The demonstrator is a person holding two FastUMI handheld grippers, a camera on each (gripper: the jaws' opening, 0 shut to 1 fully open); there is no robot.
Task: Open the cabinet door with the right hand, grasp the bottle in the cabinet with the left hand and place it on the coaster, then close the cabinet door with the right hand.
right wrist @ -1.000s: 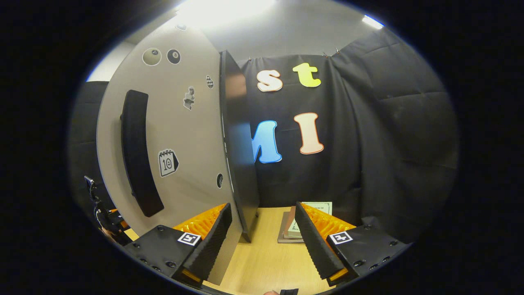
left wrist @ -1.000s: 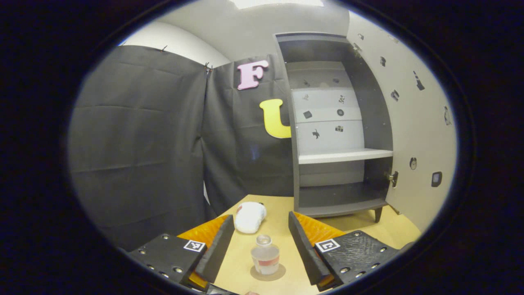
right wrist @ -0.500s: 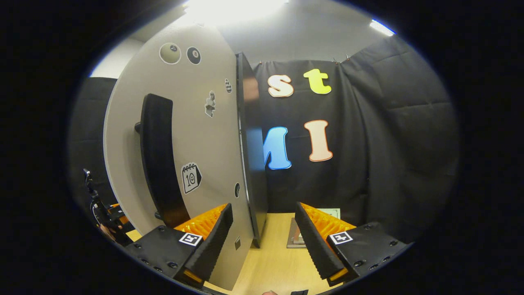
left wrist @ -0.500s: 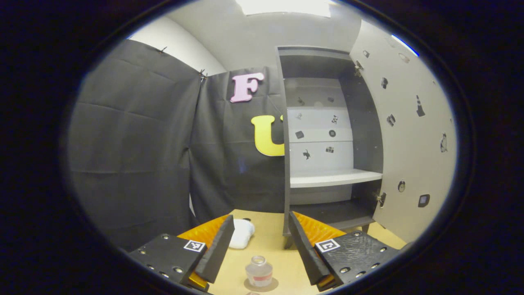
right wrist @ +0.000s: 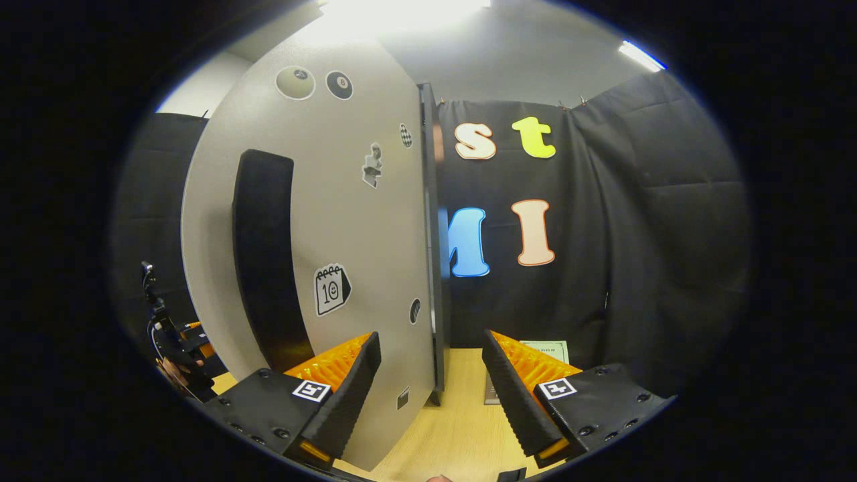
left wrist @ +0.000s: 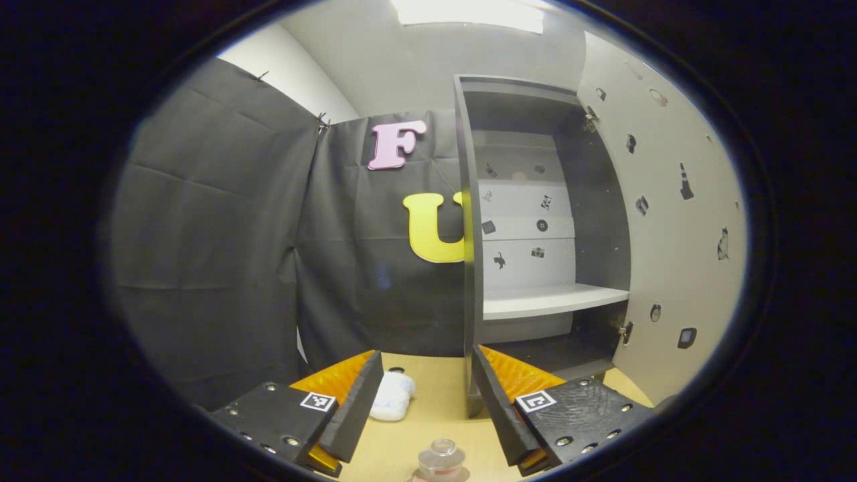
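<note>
A small clear bottle (left wrist: 442, 459) with a red band stands upright on the wooden table at the bottom of the left gripper view; what lies under it is cut off. My left gripper (left wrist: 425, 402) is open above and behind it, holding nothing. The dark cabinet (left wrist: 535, 304) stands open with bare shelves, its pale door (left wrist: 669, 234) swung out to the right. In the right gripper view, the door's outer face (right wrist: 348, 221) with its long black handle (right wrist: 264, 254) is close. My right gripper (right wrist: 432, 395) is open, the door's free edge standing between its fingers without touching.
A white crumpled cloth (left wrist: 392, 396) lies on the table (left wrist: 435, 402) left of the cabinet. A flat book with a paper (right wrist: 546, 351) rests on the table right of the door. The other gripper and a hand (right wrist: 171, 341) show beyond the door's left side.
The left gripper has drawn back from the bottle, which has slid down in its view. The right gripper has come round so the door's edge now sits between its fingers.
</note>
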